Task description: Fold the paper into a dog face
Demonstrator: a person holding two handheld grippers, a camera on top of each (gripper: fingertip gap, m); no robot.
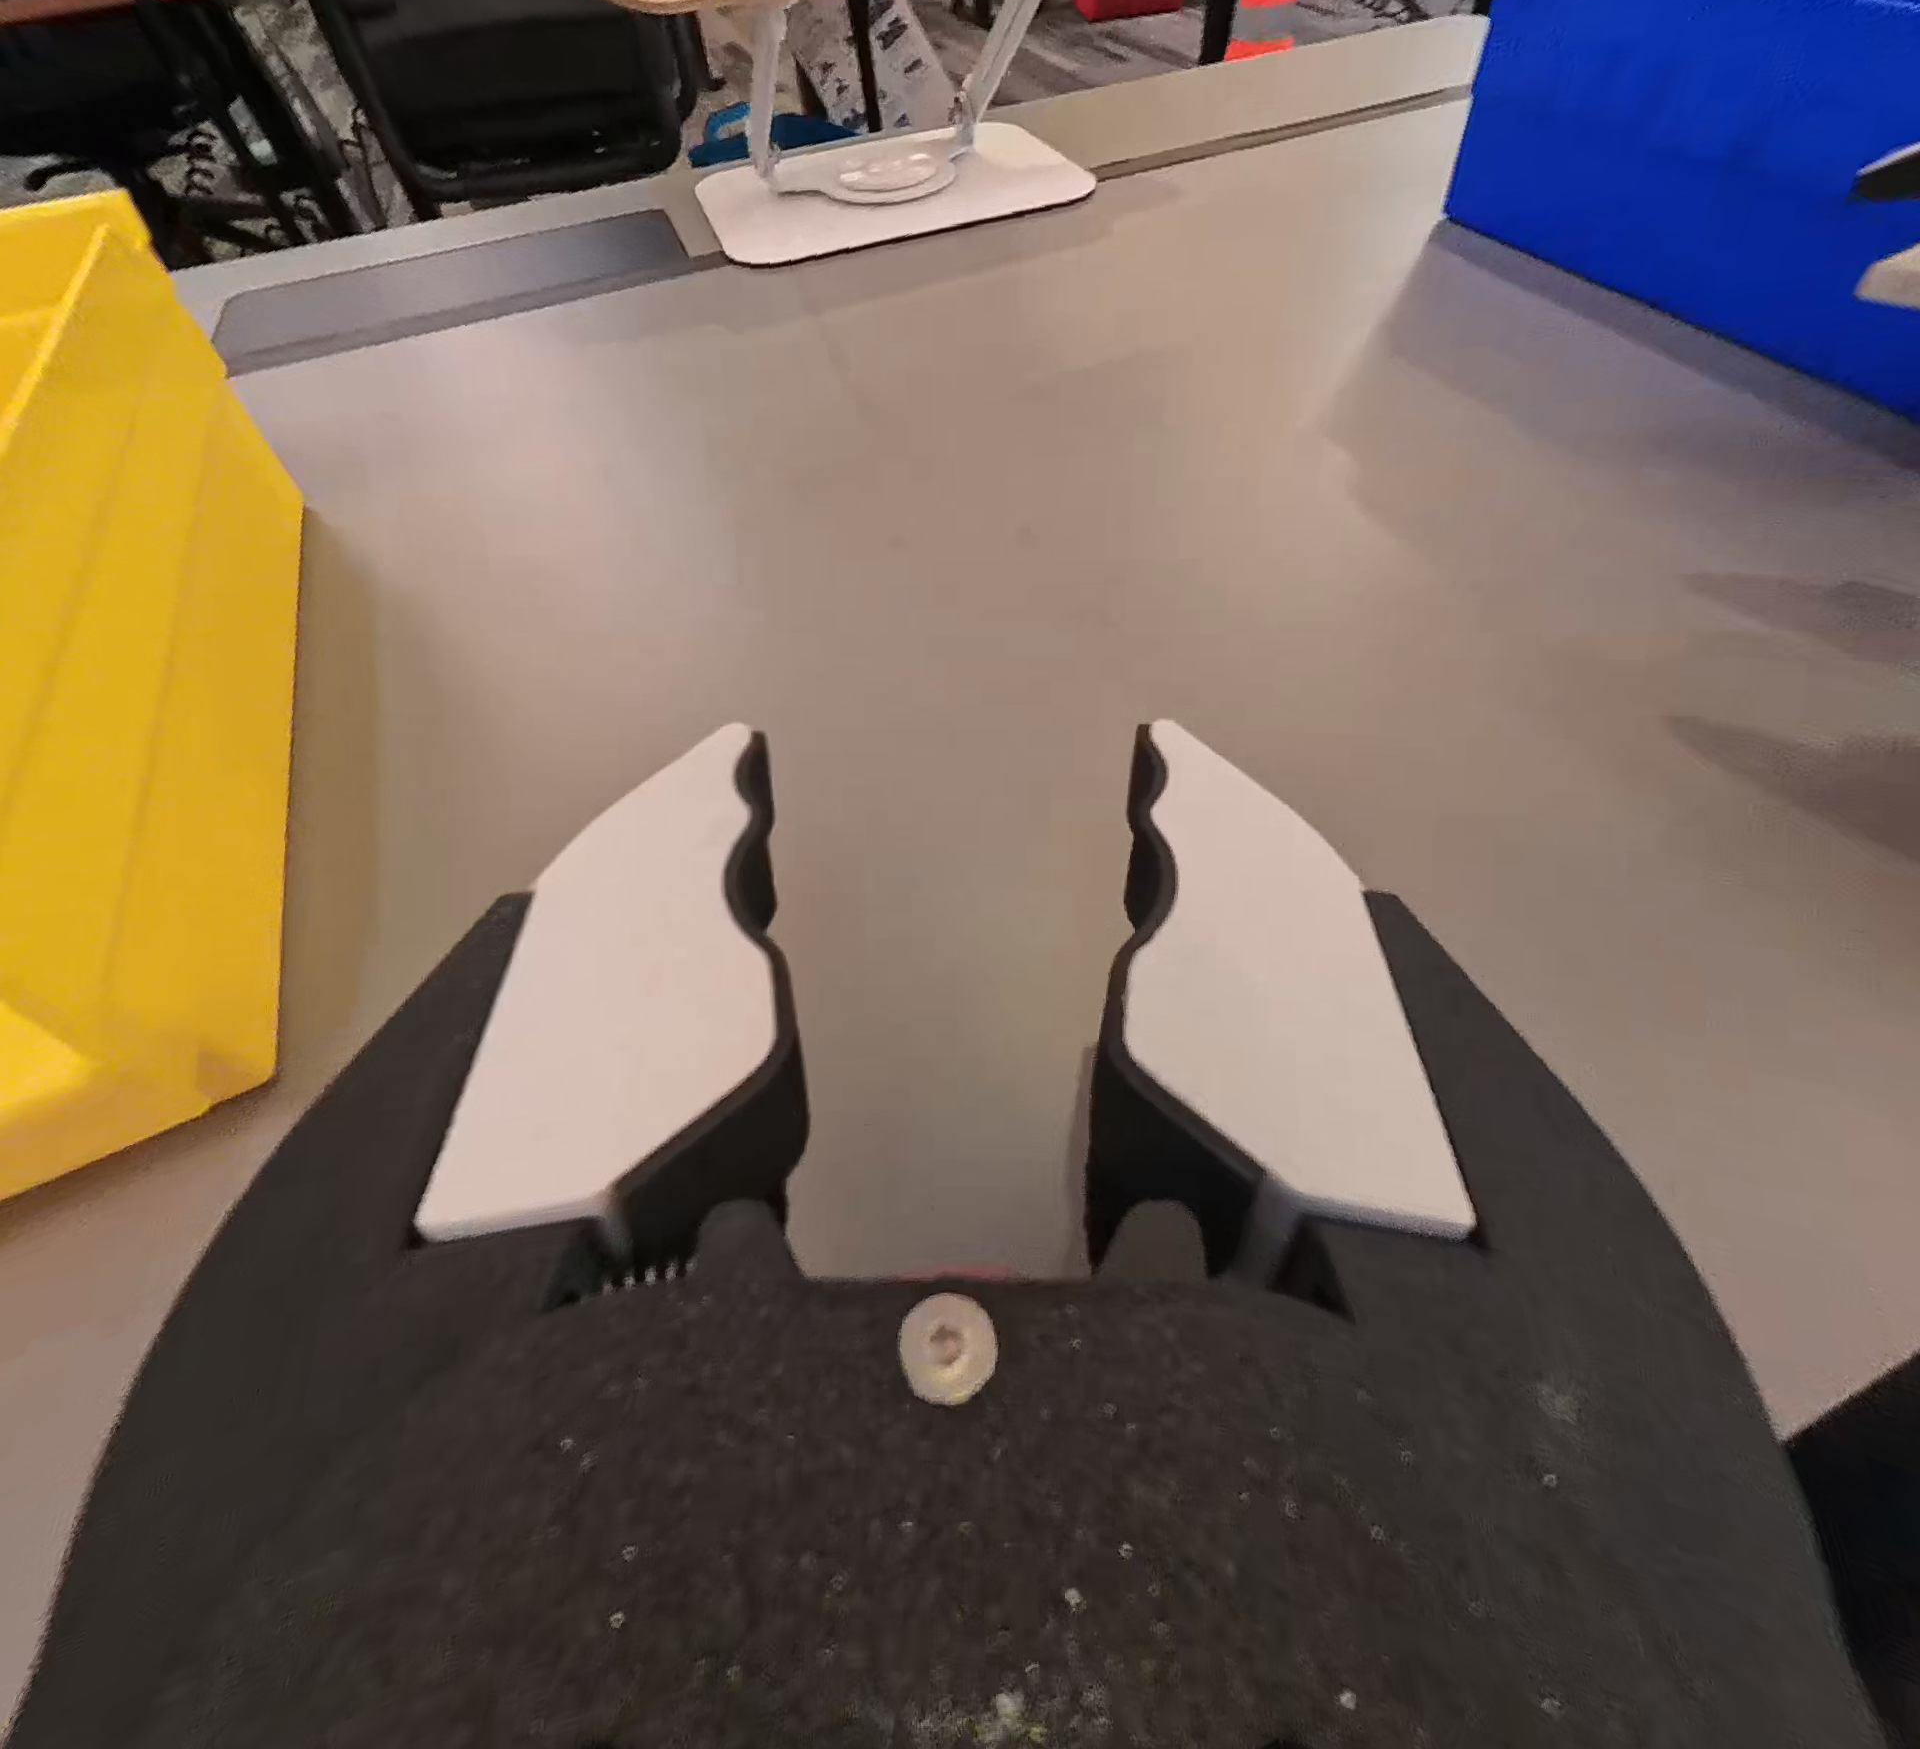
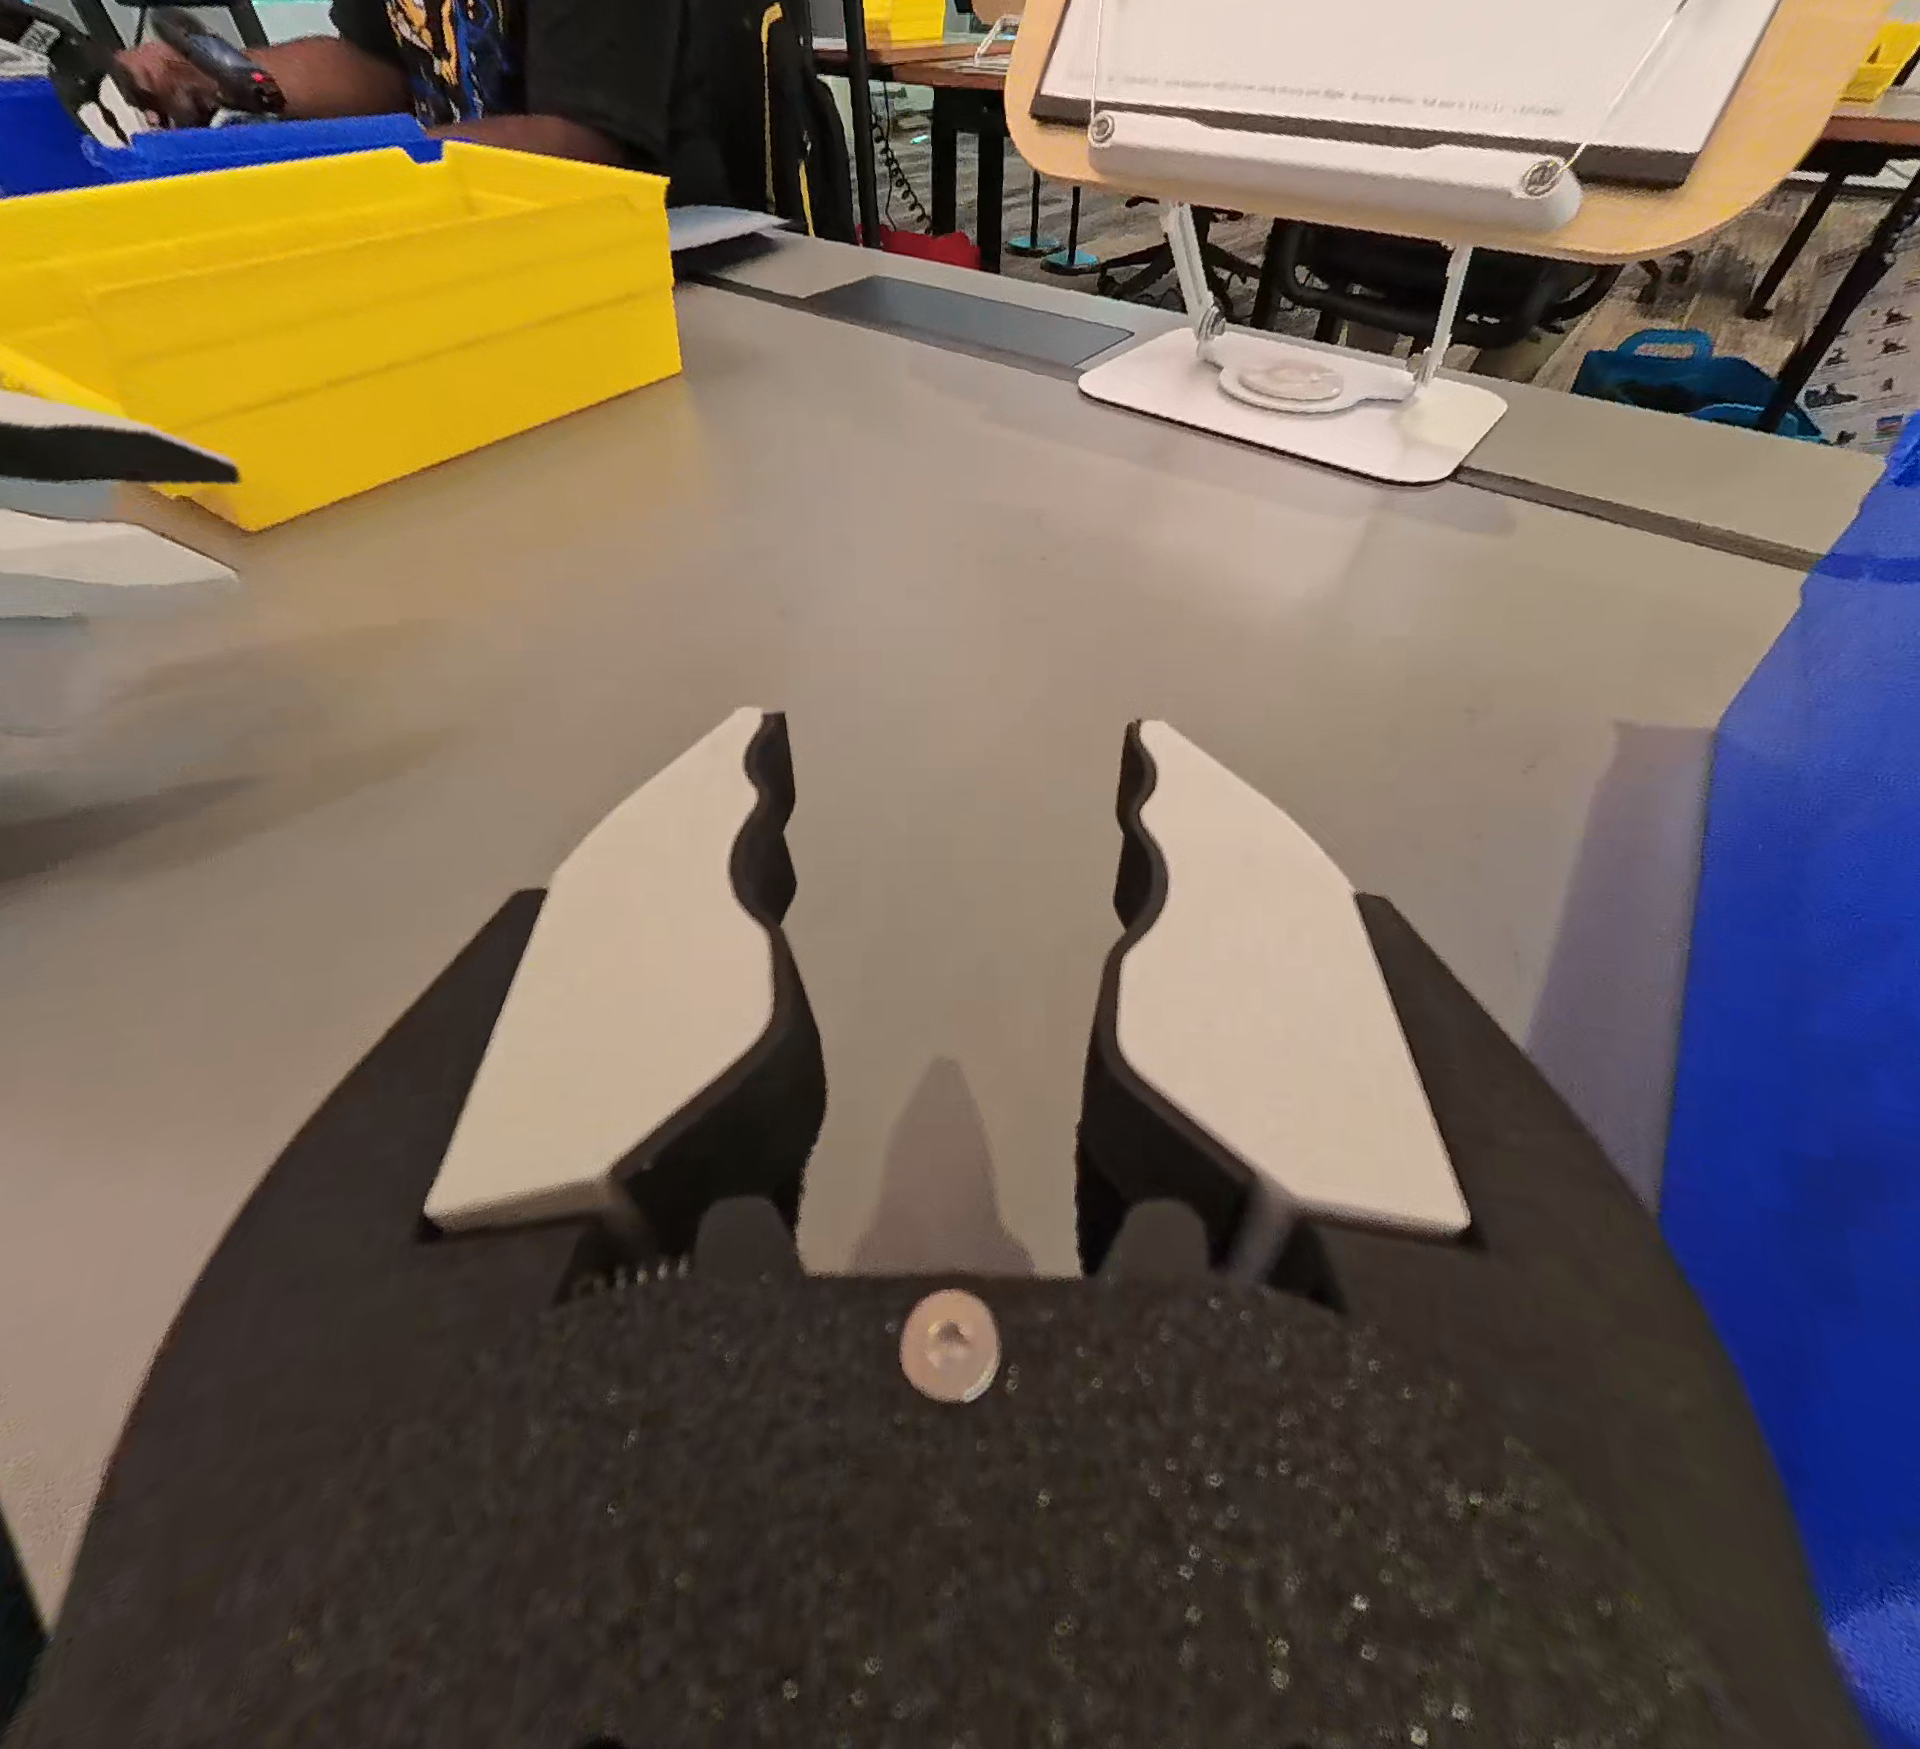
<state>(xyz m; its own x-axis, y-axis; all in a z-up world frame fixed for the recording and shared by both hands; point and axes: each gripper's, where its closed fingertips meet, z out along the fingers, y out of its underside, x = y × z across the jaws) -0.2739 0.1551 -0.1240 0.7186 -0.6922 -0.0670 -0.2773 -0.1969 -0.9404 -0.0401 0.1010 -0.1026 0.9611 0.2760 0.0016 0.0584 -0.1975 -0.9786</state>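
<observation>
While no paper shows anywhere beside the yellow bin [image 2: 343, 328], both left gripper [image 1: 951, 743] and right gripper [image 2: 956, 733] hover spread and empty.

Grey table [image 1: 935, 494] with a dark inset panel [image 1: 447, 286] along its far edge. Resting on it: yellow bin [image 1: 114, 660] at left, blue bin [image 1: 1683, 141] at right, white stand base [image 1: 894, 187] at the far edge; bin contents are not discernible.

The left gripper [image 1: 951, 743] and right gripper [image 2: 956, 733] are showing white fingers on speckled black bodies. The table [image 1: 935, 473] is looking plain grey — one bin [image 1: 125, 660] is glowing yellow, the other bin [image 1: 1683, 141] blue.
</observation>
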